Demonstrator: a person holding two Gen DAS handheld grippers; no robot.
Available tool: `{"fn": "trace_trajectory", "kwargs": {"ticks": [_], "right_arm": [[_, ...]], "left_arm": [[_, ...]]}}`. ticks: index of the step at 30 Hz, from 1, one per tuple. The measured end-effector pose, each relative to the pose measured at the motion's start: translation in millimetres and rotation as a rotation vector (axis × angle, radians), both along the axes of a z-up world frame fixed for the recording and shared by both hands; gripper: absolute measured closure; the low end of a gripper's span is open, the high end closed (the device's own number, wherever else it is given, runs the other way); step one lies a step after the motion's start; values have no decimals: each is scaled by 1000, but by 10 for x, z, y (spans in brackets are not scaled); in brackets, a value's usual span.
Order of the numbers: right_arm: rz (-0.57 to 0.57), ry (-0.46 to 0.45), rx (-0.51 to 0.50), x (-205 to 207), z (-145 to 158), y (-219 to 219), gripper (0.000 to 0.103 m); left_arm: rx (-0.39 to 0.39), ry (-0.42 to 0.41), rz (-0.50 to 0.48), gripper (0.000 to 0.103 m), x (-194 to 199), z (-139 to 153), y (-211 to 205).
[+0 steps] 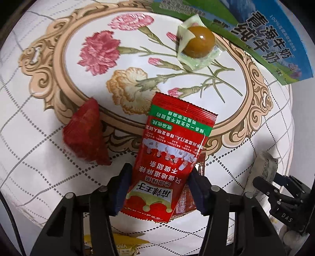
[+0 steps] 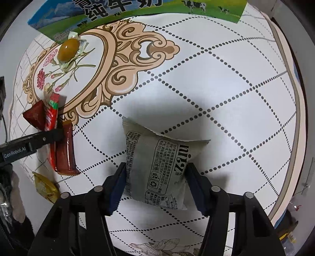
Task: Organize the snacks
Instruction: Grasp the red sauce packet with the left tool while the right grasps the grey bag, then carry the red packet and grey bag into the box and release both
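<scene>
My left gripper (image 1: 158, 183) is shut on a red spicy-snack packet (image 1: 169, 153) and holds it above the flowered tablecloth. A darker red-brown packet (image 1: 187, 198) lies under it. A red triangular packet (image 1: 86, 135) lies to the left. A wrapped brown egg (image 1: 198, 42) lies farther off. My right gripper (image 2: 155, 181) is shut on a grey printed packet (image 2: 157, 167) over the table. In the right wrist view the left gripper (image 2: 47, 137), the red packet (image 2: 51, 118) and the egg (image 2: 68, 49) show at left.
A blue and green milk carton (image 1: 265, 37) lies at the far edge, also in the right wrist view (image 2: 137, 11). A yellow packet (image 2: 46, 187) lies near the table's left edge. The table rim (image 2: 297, 122) curves at right.
</scene>
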State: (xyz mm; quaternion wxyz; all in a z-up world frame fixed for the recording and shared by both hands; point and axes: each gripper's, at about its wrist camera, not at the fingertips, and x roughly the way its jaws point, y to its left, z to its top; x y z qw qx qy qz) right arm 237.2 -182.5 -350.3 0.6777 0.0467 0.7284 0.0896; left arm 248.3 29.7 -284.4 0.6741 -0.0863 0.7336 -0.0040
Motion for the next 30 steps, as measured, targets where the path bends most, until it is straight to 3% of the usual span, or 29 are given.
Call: {"fn": "trace_trajectory", "kwargs": {"ticks": [3, 8, 15, 21, 24, 30], "right_arm": [[-26, -16, 16, -14, 6, -56, 49], [-69, -44, 55, 40, 135, -180, 51], [-92, -120, 148, 304, 754, -442, 52], [-68, -253, 197, 667, 1437, -369, 52], [-58, -330, 186, 1004, 1770, -351, 52], [-71, -422, 98, 1749, 2052, -481, 52]], "left_arm": [[20, -16, 16, 52, -12, 115, -42], [24, -71, 34, 53, -158, 556, -104], [-60, -190, 25, 53, -55, 1284, -292], [-140, -284, -10, 53, 443, 1903, -491], [-113, -336, -26, 53, 852, 2097, -648], [-24, -360, -32, 53, 1761, 2141, -762]]}}
